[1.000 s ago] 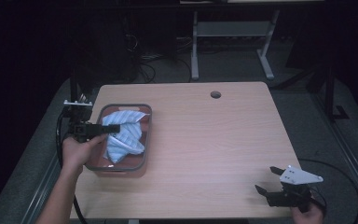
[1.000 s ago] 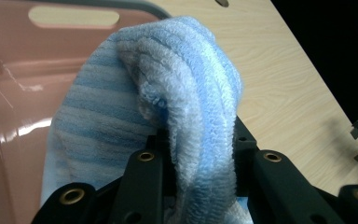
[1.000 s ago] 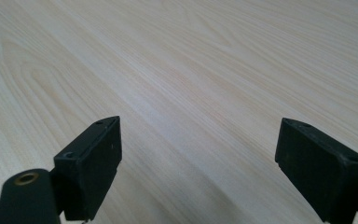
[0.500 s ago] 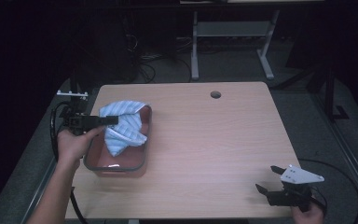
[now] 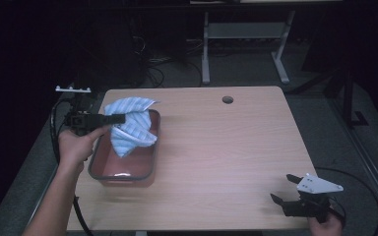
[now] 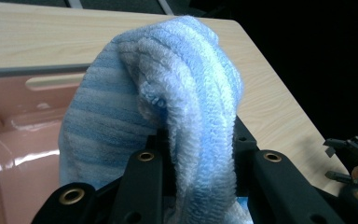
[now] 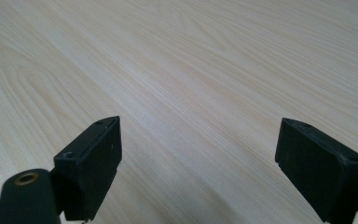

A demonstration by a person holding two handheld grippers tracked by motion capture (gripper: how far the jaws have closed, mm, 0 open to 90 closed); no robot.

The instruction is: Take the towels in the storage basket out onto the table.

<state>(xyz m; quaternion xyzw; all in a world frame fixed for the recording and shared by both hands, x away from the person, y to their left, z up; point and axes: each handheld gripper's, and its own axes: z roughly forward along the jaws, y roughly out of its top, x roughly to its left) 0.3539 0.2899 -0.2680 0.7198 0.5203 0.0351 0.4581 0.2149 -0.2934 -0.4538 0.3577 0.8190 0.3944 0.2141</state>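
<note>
A blue-and-white striped towel point(image 5: 130, 125) hangs bunched above a pink tray with a grey rim point(image 5: 123, 175) at the table's left side. My left gripper point(image 5: 119, 118) is shut on the towel's upper part, and the cloth's lower end dangles into the tray. In the left gripper view the towel point(image 6: 168, 98) drapes over and between the black jaws, with the tray point(image 6: 23, 135) below at the left. My right gripper point(image 5: 284, 189) rests at the table's near right corner, its jaws open. The right gripper view shows bare wood between its fingertips point(image 7: 198, 163).
The light wooden table point(image 5: 226, 147) has a round cable hole point(image 5: 228, 100) near its far edge. Behind the table stand a white frame point(image 5: 246, 34) and cables on the dark floor. The right gripper point(image 6: 349, 158) appears far off in the left gripper view.
My left gripper has risen and drawn the towel up out of the tray; more of the tray's pink floor shows. The right gripper has stayed put.
</note>
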